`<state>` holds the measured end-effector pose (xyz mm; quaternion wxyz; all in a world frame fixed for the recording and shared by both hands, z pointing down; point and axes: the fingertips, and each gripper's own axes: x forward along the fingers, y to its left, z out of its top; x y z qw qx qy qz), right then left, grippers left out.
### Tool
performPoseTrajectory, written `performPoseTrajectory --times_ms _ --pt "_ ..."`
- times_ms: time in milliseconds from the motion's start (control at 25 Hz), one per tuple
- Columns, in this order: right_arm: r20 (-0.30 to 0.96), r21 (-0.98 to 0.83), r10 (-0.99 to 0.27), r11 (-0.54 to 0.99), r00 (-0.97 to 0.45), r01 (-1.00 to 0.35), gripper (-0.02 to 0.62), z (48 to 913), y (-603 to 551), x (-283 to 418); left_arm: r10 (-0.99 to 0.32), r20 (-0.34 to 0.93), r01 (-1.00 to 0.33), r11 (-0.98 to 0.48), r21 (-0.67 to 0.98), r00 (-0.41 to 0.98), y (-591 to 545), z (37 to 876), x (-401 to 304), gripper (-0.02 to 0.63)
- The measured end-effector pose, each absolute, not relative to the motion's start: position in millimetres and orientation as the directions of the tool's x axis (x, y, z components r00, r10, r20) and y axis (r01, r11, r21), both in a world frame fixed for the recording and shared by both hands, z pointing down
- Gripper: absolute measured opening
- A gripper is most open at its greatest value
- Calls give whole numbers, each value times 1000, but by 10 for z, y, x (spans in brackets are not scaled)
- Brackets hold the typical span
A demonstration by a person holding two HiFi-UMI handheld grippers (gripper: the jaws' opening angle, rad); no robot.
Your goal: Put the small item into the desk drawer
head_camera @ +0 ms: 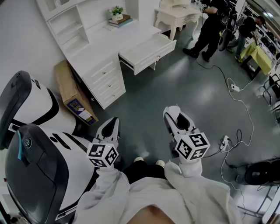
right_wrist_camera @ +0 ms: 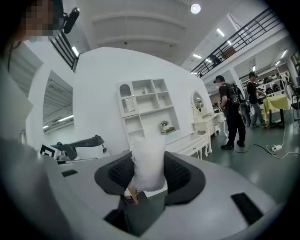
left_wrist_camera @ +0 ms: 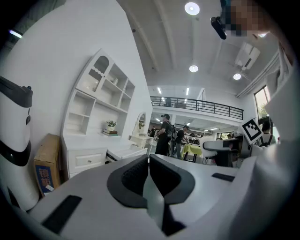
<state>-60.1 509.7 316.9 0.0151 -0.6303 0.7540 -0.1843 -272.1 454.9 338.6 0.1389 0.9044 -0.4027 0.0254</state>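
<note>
The right tool (head_camera: 174,114) is pinching the small item (right_wrist_camera: 148,159) between its two jaws. The item is white and fluffy on top, with a little box corner at the bottom. It may be soft wrap, but the view is too blurry to be sure. The left tool (left_wrist_camera: 148,163) has its jaws pressed together, with nothing in them. Both tools are held out over the grey floor (head_camera: 175,83), side by side.

Far ahead and a bit left is the white tabletop (head_camera: 103,41). Its drawer (head_camera: 146,51) is pulled out, well apart from the item. A small plant (head_camera: 116,12) sits on books at the far end of the tabletop. A brown box (head_camera: 74,94) leans on the left side. A big white and black machine (head_camera: 30,144) is near on the left. Two people (head_camera: 211,24) stand far right.
</note>
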Motion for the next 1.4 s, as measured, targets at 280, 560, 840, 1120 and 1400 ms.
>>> performPoseTrajectory --times_ms 280,560,840,1120,1400 --pt "211 -316 -955 133 -207 -939 193 3211 5128 -672 -719 159 -734 -640 227 676 4595 3414 -2782 26" --pt "217 -321 -957 117 -193 -940 193 3216 5097 -694 -715 166 -732 -641 230 679 4589 3442 -2805 26" --pt "231 -324 -955 106 -187 -940 193 3312 5050 -860 -695 179 -717 -658 231 696 4602 3524 -2900 26" --pt "283 -353 -936 100 -208 -930 193 3574 5112 -1110 -680 222 -715 -650 259 699 4656 3764 -3098 26" --pt "295 -372 -927 111 -231 -922 193 3678 4916 -1150 -685 233 -723 -637 268 690 4583 3863 -3148 26"
